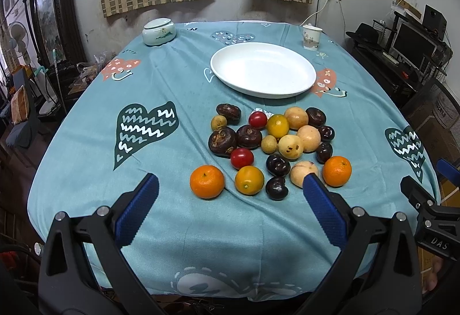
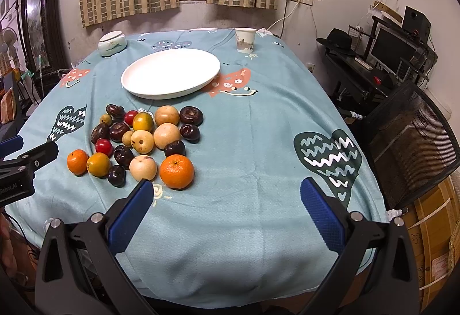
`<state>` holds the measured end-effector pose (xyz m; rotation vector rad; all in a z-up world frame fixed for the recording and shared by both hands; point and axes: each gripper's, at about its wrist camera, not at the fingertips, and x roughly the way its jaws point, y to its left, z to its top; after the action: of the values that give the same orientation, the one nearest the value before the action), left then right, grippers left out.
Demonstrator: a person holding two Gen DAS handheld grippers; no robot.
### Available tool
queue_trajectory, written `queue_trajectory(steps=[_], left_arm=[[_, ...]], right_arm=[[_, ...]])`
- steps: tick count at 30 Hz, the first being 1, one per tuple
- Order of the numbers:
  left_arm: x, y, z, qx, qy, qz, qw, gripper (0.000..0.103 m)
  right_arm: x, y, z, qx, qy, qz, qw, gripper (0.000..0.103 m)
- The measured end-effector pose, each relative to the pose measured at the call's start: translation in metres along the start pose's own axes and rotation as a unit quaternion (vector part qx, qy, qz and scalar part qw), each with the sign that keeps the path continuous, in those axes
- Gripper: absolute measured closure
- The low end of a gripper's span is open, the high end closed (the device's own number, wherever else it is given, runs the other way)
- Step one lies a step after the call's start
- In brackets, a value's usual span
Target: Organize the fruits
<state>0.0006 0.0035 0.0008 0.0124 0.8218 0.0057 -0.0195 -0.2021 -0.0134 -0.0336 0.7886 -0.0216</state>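
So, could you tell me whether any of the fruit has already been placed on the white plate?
No, the white plate is bare, and the fruit, such as the orange, lies on the tablecloth in front of it.

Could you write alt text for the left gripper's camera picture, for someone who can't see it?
An open blue-padded left gripper hovers over a teal patterned tablecloth before a cluster of small mixed fruits. Behind lies an empty white oval plate.

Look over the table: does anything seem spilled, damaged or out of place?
Nothing is spilled or broken. The fruit pile lies loose on the tablecloth, the white plate has nothing on it, and one pale fruit has dark spots.
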Motion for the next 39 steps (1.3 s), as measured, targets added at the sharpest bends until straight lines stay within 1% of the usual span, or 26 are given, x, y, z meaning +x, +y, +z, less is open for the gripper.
queue_trajectory(steps=[39], left_arm=[[0.0001,0.0022,0.0007,0.001,0.003,0.003,1.0,0.002]], right_arm=[[-0.0012,0.001,0.0003,-0.001,0.001,0.006,1.0,0.001]])
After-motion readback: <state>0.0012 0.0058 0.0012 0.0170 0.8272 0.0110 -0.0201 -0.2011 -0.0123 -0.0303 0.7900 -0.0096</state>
